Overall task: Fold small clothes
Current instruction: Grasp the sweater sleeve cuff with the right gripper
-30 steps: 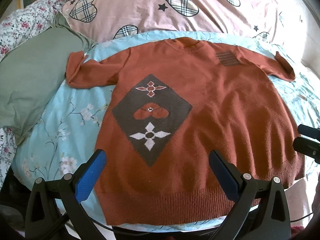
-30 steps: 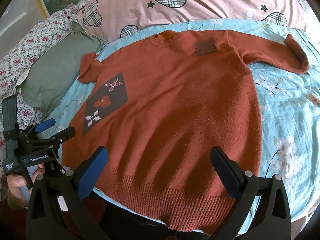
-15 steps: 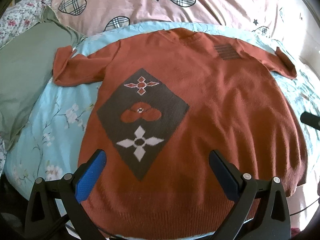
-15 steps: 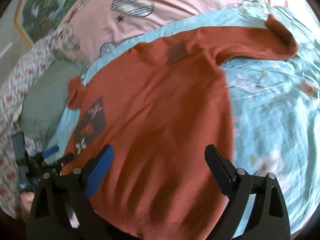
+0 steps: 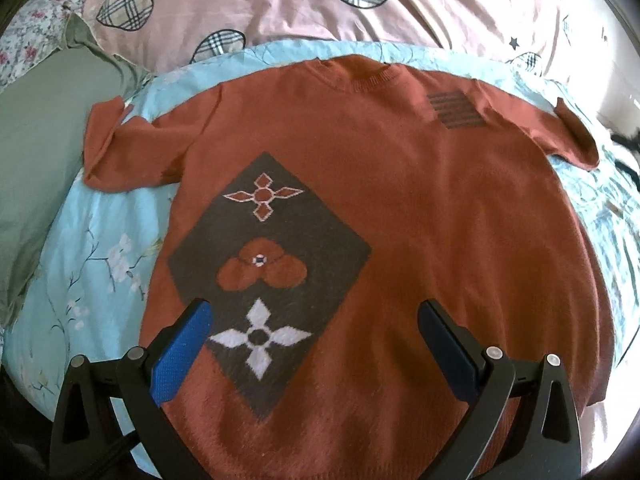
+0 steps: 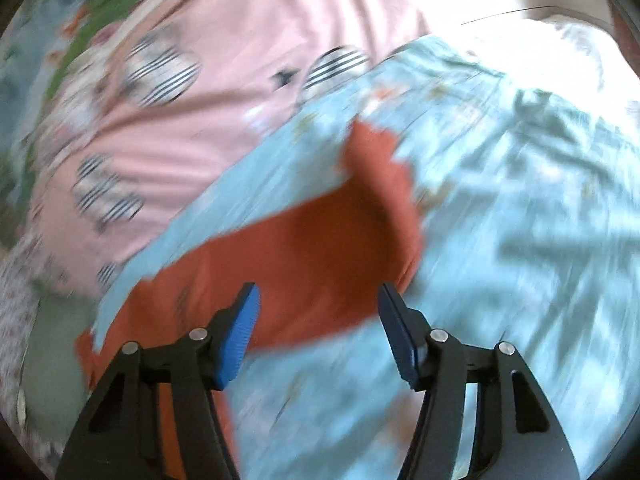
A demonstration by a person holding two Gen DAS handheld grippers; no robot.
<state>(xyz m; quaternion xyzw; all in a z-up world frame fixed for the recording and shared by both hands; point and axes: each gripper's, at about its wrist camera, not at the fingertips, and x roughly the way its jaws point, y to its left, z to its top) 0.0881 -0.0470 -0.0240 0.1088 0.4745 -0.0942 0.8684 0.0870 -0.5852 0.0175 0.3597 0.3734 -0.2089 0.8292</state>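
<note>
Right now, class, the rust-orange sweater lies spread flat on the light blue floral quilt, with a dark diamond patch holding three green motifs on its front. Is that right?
Not quite. The sweater does lie spread flat on the light blue floral quilt, and the dark diamond patch is there, but its three motifs are not green: two are rust-orange and one white. The left wrist view shows this.

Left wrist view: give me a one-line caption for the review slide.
Open left claw hovering over the lower front of a rust-orange sweater spread flat, sleeves out, on a light-blue floral quilt.
</note>
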